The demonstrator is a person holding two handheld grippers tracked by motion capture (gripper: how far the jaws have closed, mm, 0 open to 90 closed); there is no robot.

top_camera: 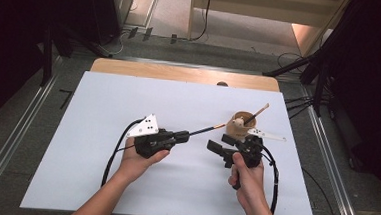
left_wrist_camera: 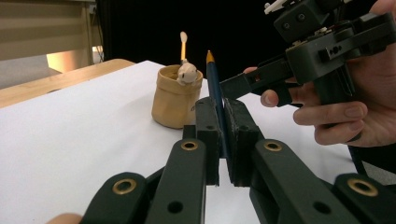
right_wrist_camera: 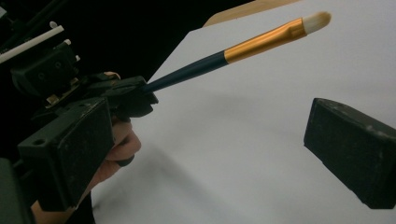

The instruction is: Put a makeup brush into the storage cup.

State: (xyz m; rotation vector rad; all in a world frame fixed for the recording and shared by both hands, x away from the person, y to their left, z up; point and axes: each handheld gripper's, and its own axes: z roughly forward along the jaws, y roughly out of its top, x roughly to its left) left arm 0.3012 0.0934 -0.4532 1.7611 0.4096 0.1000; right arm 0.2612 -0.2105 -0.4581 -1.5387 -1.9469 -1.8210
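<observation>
We hold the slim dark-handled brush with the gold ferrule and pale bristles [top_camera: 206,129] clamped in our left tongs [left_wrist_camera: 223,140], its tip aimed at the small tan holder cup [top_camera: 241,121] so it can slide in beside the brush already there; our right tongs [top_camera: 220,144] stand apart just short of the cup, over the white counter [top_camera: 103,107], probably ready to steady it.

brush [left_wrist_camera: 215,88] handle hidden between tongs, forearms — cut off by bottom edge
</observation>
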